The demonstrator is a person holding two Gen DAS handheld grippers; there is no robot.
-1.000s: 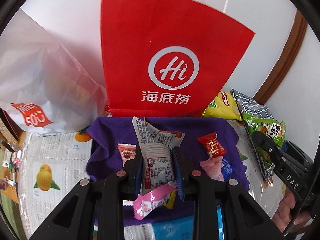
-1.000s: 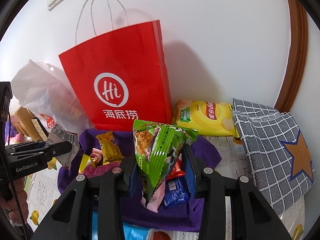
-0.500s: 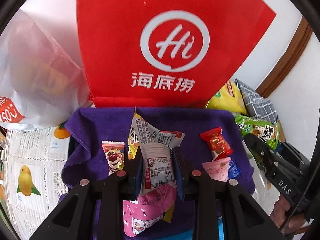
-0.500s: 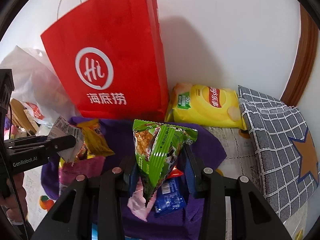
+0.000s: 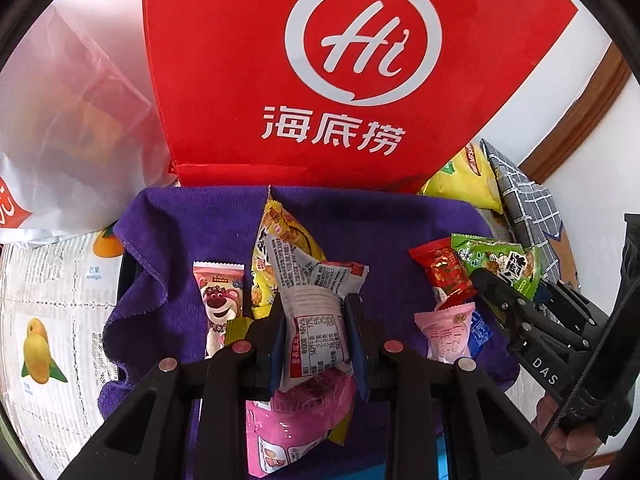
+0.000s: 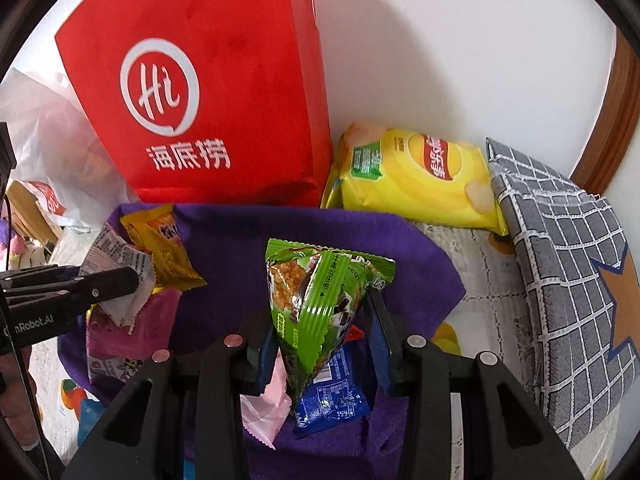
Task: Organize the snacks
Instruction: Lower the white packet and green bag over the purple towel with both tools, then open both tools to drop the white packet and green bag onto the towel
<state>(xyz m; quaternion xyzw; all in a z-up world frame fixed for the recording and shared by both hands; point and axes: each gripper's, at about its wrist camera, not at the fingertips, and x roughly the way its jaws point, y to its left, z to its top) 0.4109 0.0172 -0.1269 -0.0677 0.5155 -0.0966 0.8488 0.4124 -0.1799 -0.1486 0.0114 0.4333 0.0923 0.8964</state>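
Left wrist: left hand-held gripper (image 5: 316, 332) pinches crinkly white packet (image 5: 316, 312); right hand-held gripper (image 6: 320, 332) clamps glossy green pouch (image 6: 320, 300).

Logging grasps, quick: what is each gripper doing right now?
Left gripper: shut on the white printed snack packet.
Right gripper: shut on the green crinkly snack bag.

The red paper bag (image 5: 340, 72) is standing upright against the wall, walling off the far edge of the purple cloth (image 5: 192, 236). Left of the bag a white plastic bag (image 5: 68, 120) is bulging in; right of it a yellow chip bag (image 6: 416, 176) and a grey checked pouch (image 6: 560, 260) are crowding the corner. Before the bag, bare cloth is lying open between two clusters of loose snack packets (image 5: 444, 276).
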